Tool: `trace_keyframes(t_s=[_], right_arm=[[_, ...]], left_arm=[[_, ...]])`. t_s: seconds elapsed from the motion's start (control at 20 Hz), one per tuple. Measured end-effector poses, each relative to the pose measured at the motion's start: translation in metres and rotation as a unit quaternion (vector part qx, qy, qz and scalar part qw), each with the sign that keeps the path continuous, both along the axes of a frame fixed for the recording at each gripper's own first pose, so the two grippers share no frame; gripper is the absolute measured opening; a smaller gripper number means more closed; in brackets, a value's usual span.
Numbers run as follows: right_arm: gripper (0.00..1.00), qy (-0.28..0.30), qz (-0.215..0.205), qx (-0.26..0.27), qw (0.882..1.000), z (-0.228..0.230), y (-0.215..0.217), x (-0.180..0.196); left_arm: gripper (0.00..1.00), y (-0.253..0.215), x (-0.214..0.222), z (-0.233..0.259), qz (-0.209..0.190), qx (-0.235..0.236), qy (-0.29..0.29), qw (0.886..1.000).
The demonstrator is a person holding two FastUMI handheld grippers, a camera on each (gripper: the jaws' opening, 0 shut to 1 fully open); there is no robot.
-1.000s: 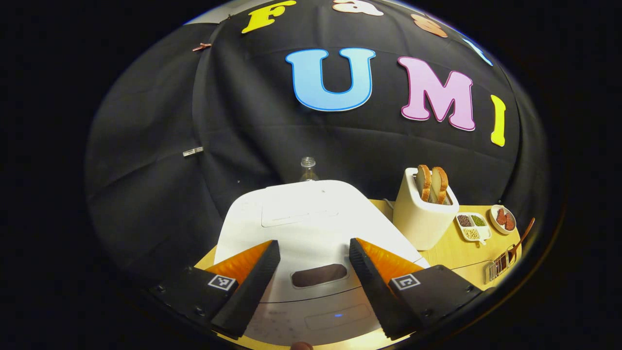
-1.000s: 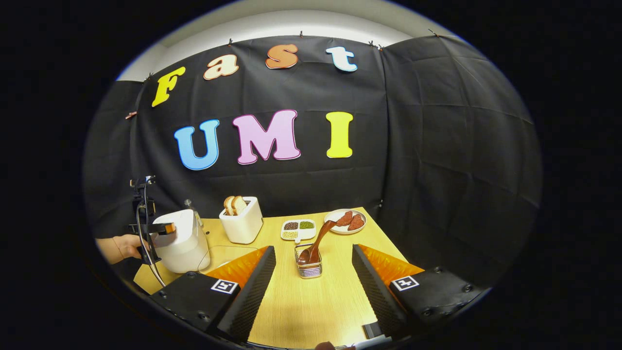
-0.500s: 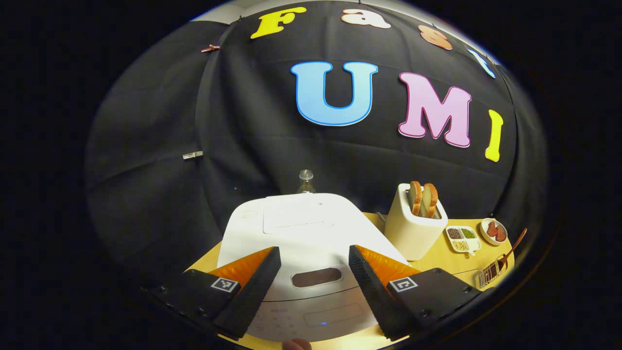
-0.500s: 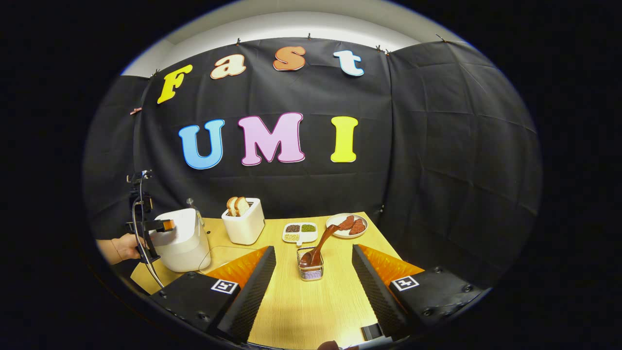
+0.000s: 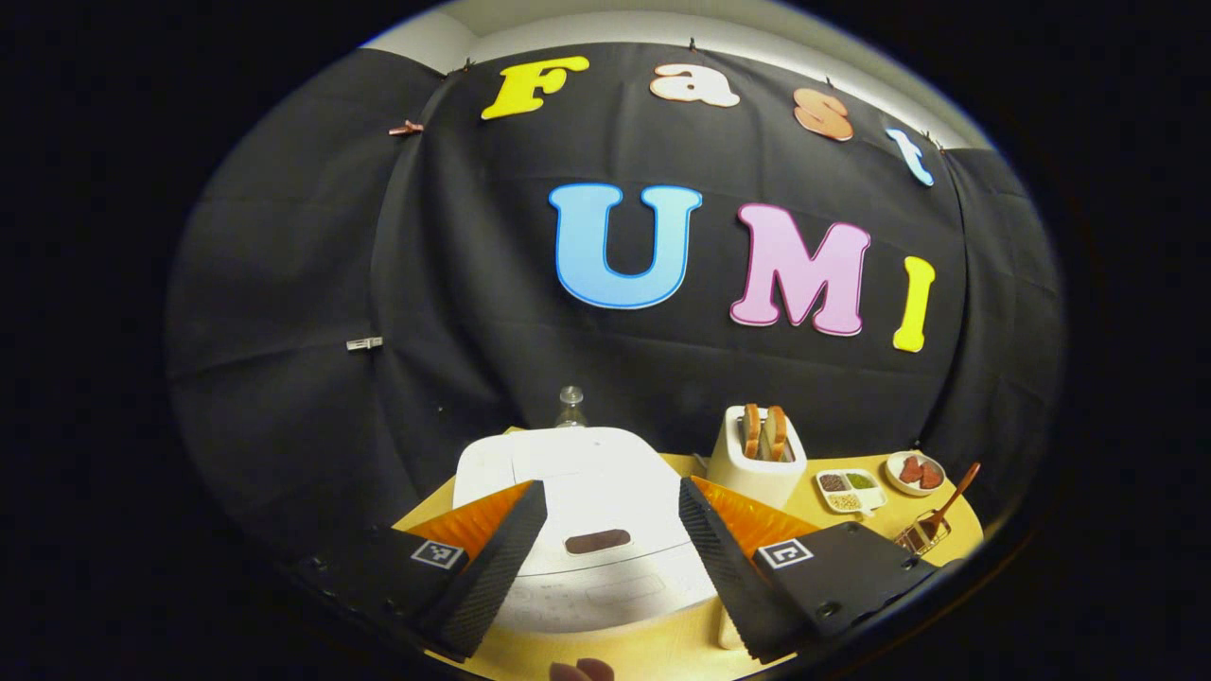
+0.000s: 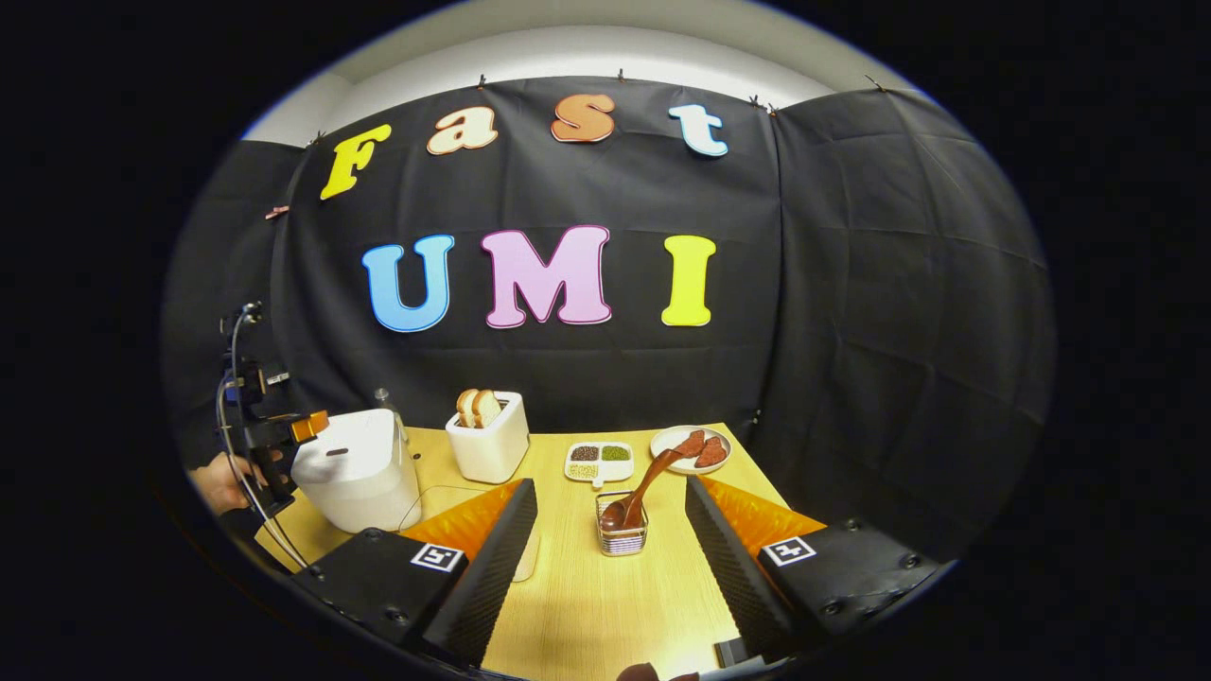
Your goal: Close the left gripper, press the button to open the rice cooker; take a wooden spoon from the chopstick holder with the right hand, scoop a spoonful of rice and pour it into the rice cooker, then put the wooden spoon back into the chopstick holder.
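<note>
The white rice cooker [image 5: 582,492] stands with its lid down at the table's left end, its dark oval button [image 5: 597,541] facing me. My left gripper [image 5: 613,501] hangs open in front of and above the cooker, apart from it; that same gripper [image 6: 307,426] shows beside the cooker [image 6: 358,470] in the right gripper view, held by a hand [image 6: 219,480]. A brown wooden spoon [image 6: 641,490] leans in the wire chopstick holder [image 6: 623,535] mid-table. My right gripper [image 6: 610,497] is open, short of the holder, with nothing between its fingers.
A white toaster [image 6: 489,440] with two bread slices stands behind the holder. A divided dish of grains [image 6: 598,461] and a plate of red slices [image 6: 691,448] lie at the back right. A clear bottle [image 5: 570,407] stands behind the cooker. A glass lid [image 6: 445,506] lies flat on the wooden table [image 6: 605,605].
My left gripper has drawn back and up from the rice cooker, which now looks smaller and farther. The right gripper view has shifted slightly. Both stay open.
</note>
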State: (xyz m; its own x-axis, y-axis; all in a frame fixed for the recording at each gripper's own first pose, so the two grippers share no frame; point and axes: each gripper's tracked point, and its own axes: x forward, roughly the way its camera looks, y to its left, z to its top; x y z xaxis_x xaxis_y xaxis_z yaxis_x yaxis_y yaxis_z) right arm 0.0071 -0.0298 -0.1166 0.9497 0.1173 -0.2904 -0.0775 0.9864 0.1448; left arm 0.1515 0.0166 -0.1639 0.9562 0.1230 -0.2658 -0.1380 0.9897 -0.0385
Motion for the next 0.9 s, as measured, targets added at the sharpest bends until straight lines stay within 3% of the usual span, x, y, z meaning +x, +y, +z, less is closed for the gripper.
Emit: trace_keyframes(t_s=[0.35,0.65,0.9], right_arm=[[0.98,-0.027,0.010,-0.006,1.000,0.017,0.016,0.005],[0.98,-0.056,0.021,-0.020,0.998,0.034,0.030,0.006],[0.99,-0.093,0.025,-0.032,0.995,0.054,0.038,0.008]], left_arm=[[0.97,-0.015,-0.050,0.051,-0.052,0.011,-0.056,0.997],[1.00,-0.012,-0.097,0.076,-0.064,0.004,-0.078,0.995],[0.96,-0.005,-0.134,0.090,-0.066,-0.007,-0.093,0.993]])
